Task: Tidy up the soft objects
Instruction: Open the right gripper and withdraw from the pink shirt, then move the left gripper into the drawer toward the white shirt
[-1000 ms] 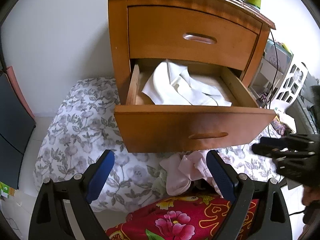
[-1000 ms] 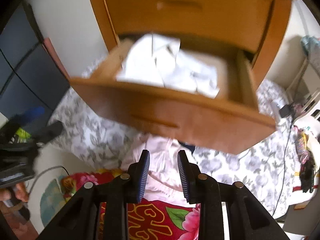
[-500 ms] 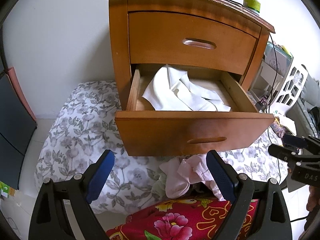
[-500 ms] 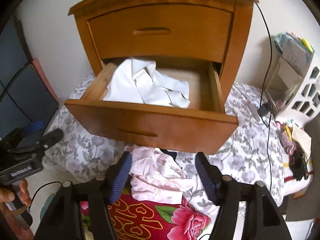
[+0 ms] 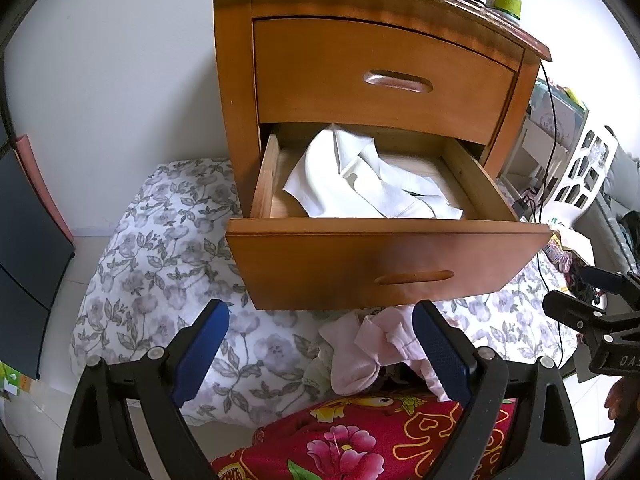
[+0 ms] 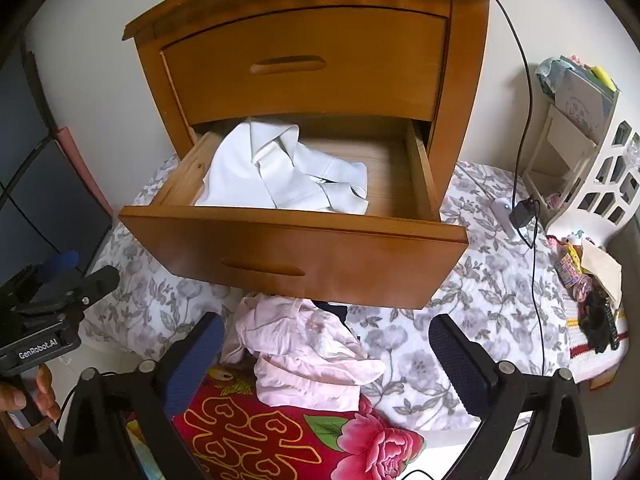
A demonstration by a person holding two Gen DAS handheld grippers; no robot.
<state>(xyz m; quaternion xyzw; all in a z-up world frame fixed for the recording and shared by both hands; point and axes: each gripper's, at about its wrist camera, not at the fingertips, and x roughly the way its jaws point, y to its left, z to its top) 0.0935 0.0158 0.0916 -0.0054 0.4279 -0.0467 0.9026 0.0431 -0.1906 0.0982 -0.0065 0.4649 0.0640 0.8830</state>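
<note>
The left gripper (image 5: 320,334) and the right gripper (image 6: 326,346) both hang with jaws spread wide and nothing between them. A white shirt (image 6: 280,172) lies crumpled in the open lower drawer (image 6: 296,256) of the nightstand (image 5: 360,60); its near edge is hidden behind the drawer front. A pink garment (image 6: 304,356) lies bunched on the flowered quilt (image 6: 480,304), partly under the drawer and overlapping a red blanket (image 6: 280,440). Something dark (image 6: 336,310) beside it is mostly covered and cannot be identified.
</note>
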